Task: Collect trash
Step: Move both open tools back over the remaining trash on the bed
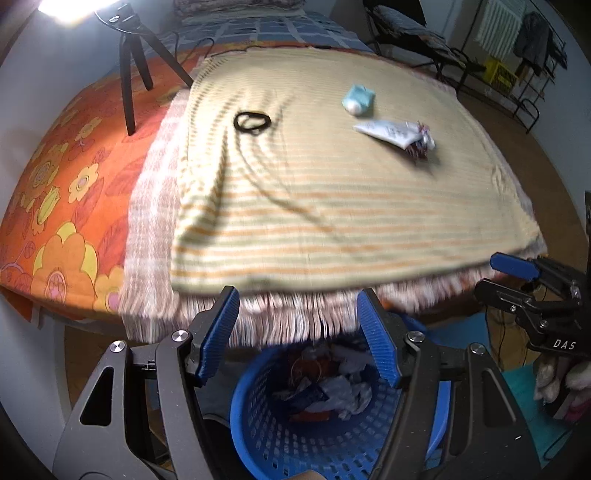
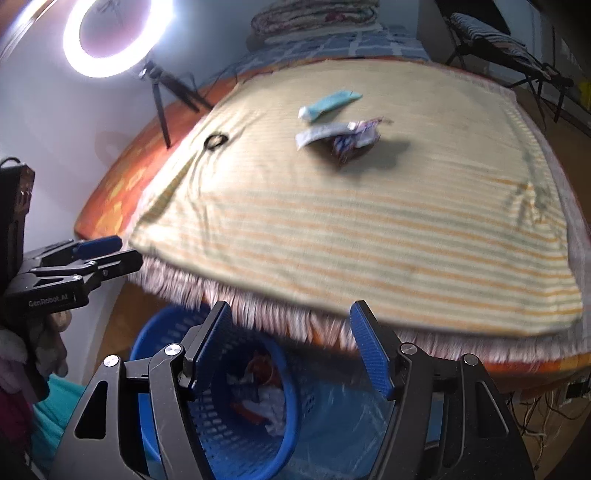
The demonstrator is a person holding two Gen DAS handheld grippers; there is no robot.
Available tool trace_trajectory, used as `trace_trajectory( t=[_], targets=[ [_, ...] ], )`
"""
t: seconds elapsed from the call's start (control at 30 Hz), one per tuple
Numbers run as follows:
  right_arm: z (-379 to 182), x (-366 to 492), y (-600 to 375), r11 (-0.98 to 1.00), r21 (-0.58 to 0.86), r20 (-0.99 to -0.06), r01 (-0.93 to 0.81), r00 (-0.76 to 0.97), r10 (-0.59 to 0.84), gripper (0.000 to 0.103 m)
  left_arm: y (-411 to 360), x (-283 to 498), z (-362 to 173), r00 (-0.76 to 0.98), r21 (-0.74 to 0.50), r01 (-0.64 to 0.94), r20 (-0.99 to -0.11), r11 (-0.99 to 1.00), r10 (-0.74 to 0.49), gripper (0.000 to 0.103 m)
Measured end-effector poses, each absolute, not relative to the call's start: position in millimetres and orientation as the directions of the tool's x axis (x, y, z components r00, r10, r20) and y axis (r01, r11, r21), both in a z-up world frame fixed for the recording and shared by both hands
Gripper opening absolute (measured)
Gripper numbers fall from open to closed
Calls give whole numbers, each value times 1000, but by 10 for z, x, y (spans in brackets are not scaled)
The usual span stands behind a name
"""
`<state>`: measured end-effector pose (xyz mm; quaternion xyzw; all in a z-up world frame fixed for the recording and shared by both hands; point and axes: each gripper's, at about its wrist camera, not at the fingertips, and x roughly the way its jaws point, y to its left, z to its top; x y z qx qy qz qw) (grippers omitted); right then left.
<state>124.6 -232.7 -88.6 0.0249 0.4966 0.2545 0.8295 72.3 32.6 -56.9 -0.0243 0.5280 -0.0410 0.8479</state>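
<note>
Currently, both tools are hovering at the bed's near edge: the left gripper (image 1: 297, 332) and the right gripper (image 2: 291, 343) are each standing wide apart and carrying nothing. A striped blanket (image 1: 332, 206) is covering the orange floral sheet (image 1: 74, 155). Lying on it are a teal tube (image 2: 328, 105), a white tube (image 2: 321, 133) touching a crumpled wrapper (image 2: 354, 142), and, well apart, a black hair tie (image 1: 252, 122). A blue basket (image 1: 280, 439) holding trash is sitting on the floor below the fringe. A ring light (image 2: 114, 33) is shining beside the wall

Home bedroom; bed (image 1: 74, 155), striped blanket (image 1: 314, 192), clothes rack (image 1: 517, 44)
</note>
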Motion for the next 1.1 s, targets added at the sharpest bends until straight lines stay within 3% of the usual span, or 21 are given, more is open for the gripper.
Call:
trace_trajectory(
  t=[0.4, 1.1],
  targets=[
    [-729, 1863, -2424, 883, 265, -822, -386, 389, 416, 66, 421, 1335, -376, 468, -95, 9, -879, 995, -89, 68],
    [-1058, 2663, -2114, 882, 286, -855, -375, 315, 412, 66, 617, 2262, -644, 453, -81, -51, -890, 995, -50, 68]
  ],
)
